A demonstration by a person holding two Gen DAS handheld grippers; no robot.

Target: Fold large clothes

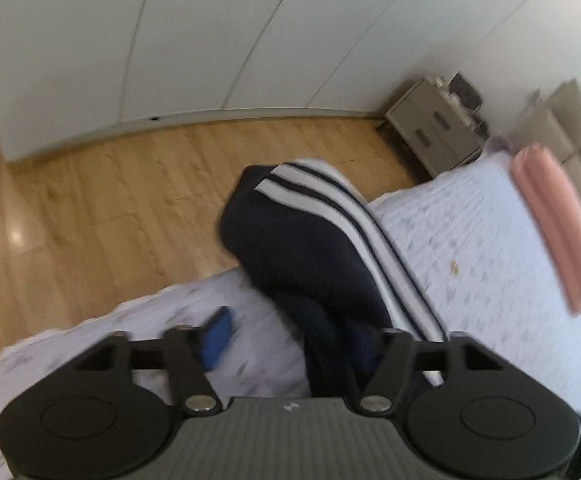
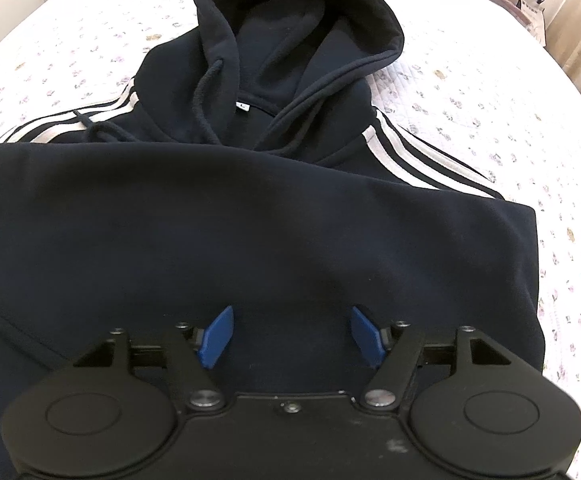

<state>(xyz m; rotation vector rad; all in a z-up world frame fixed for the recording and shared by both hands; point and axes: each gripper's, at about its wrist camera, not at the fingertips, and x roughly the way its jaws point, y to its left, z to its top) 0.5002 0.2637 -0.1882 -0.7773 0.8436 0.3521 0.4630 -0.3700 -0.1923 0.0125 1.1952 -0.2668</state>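
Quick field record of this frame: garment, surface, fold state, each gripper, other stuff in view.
garment: navy hoodie with white sleeve stripes
surface: bed with flowered white quilt
fold state: lower part folded up over the chest; hood flat and open beyond it
sleeve: hangs over the bed edge, seen from the left wrist
left gripper: open, sleeve cloth between the fingers, picture blurred
right gripper: open, over the folded cloth, pads not pinching
other: pink pillow, grey cabinet
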